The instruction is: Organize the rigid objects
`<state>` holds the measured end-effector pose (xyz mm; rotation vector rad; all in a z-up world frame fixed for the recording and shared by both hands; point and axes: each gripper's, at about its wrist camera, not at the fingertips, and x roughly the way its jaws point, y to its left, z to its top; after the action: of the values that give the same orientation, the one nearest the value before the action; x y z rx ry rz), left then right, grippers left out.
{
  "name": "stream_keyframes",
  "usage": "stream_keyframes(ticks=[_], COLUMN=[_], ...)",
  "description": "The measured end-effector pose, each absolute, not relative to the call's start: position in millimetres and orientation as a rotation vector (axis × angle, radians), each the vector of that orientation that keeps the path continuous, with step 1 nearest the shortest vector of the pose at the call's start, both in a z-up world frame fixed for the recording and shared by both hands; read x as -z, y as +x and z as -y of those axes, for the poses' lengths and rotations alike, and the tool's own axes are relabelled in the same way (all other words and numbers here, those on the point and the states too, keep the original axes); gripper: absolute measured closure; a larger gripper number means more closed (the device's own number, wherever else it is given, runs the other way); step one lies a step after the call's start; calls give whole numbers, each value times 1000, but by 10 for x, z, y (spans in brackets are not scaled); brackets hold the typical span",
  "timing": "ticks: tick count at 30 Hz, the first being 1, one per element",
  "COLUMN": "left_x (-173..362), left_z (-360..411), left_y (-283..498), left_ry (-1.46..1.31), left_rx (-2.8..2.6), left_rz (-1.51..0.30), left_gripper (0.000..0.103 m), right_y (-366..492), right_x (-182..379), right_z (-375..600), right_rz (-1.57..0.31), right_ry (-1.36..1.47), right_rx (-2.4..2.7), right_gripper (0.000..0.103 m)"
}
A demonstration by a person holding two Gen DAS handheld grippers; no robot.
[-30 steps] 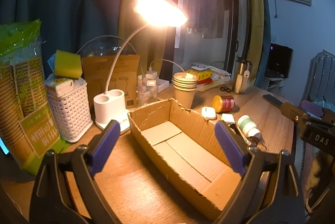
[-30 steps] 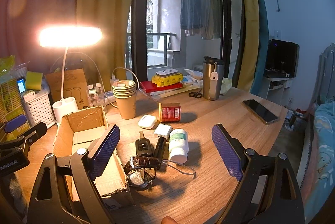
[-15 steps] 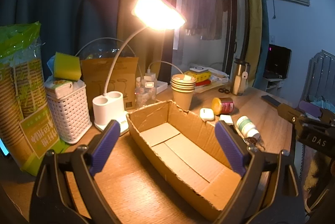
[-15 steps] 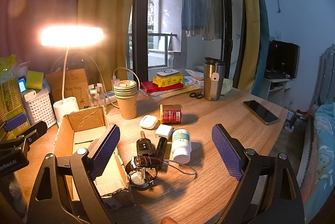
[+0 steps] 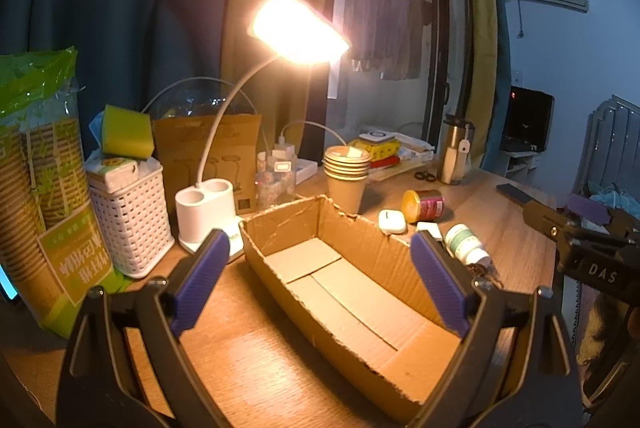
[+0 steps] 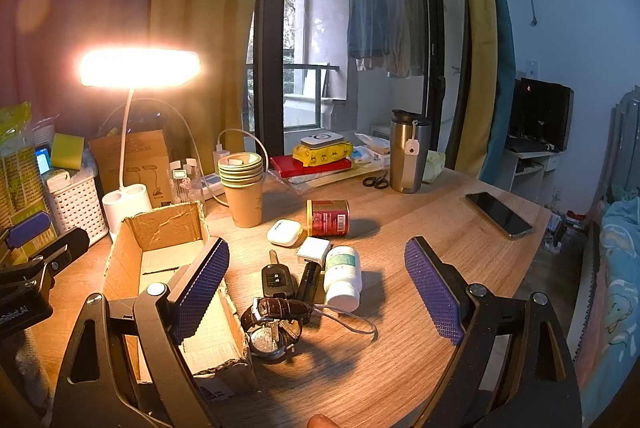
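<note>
Left wrist view: my left gripper [image 5: 320, 274] has its pads wide apart, holding nothing, hovering over the open cardboard box [image 5: 348, 276]. The box's near corner is cut off by my finger; past its far wall only part of the pill bottle [image 5: 466, 244] and earbud case [image 5: 392, 221] show.

Right wrist view: my right gripper [image 6: 316, 292] gapes equally wide, empty — the watch [image 6: 274, 324], car key [image 6: 276, 278] and pill bottle [image 6: 342, 278] lie just right of the box [image 6: 160, 248]. A dark stick by the key is hard to identify.
</note>
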<state>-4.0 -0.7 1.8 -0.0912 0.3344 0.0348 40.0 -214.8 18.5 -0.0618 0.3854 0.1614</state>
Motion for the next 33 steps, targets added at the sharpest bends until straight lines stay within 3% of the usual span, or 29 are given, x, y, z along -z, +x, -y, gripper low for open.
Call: stream_keyframes(ticks=[18, 26, 33], left_x=[-11, 94, 369], left_z=[54, 185, 253], left_y=[-55, 7, 141], left_ry=[-92, -105, -126], left_rx=[-35, -59, -70], left_rz=[-340, -433, -618], left_gripper=[11, 11, 11], right_y=[421, 505, 552], right_x=[-139, -52, 42], right_z=[2129, 2278, 2497], right_rz=[-391, -416, -437], right_ry=[-62, -43, -1], right_rx=[-169, -151, -117], right_gripper=[11, 11, 11])
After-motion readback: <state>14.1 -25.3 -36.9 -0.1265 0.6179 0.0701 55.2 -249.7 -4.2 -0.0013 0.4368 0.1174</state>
